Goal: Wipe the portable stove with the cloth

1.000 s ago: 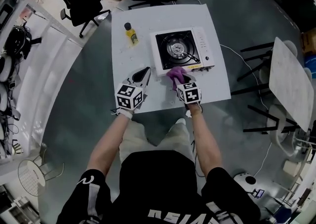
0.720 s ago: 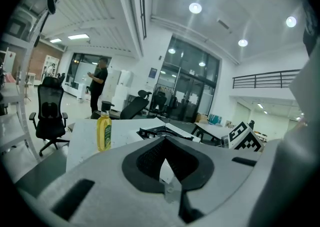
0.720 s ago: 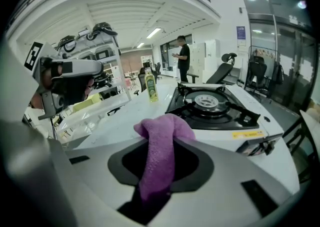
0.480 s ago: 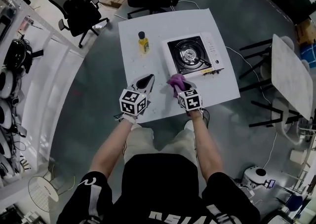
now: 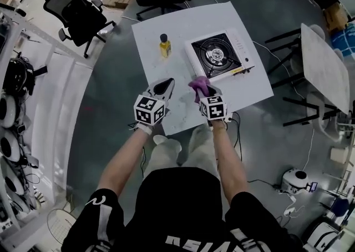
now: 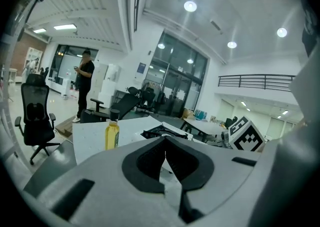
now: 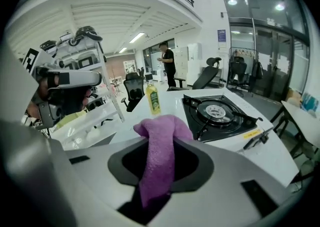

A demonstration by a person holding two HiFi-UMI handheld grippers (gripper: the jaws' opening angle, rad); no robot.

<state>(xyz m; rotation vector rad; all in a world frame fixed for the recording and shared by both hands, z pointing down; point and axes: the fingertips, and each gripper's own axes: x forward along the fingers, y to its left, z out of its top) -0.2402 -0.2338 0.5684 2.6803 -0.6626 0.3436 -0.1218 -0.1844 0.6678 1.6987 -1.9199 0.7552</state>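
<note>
The portable stove (image 5: 219,54), white with a black burner top, stands on the far right part of the white table (image 5: 166,67). My right gripper (image 5: 202,93) hovers just short of the stove's near corner. It is shut on a purple cloth (image 5: 198,85) that bunches out past the fingertips. In the right gripper view the cloth (image 7: 162,131) hangs through the right gripper (image 7: 161,147), with the stove (image 7: 217,113) beyond. My left gripper (image 5: 166,86) is beside it on the left, over the table. It is shut with nothing in it, and the tips of the left gripper (image 6: 165,142) meet.
A small bottle of yellow liquid (image 5: 165,45) stands left of the stove, also seen as the bottle (image 6: 112,133) in the left gripper view. Office chairs (image 5: 77,15) sit beyond the table. A second table (image 5: 324,73) stands to the right, and cables trail on the floor.
Both grippers have drawn back from the stove toward me and risen a little. The cloth, which was at the stove's front edge, now hangs apart from it.
</note>
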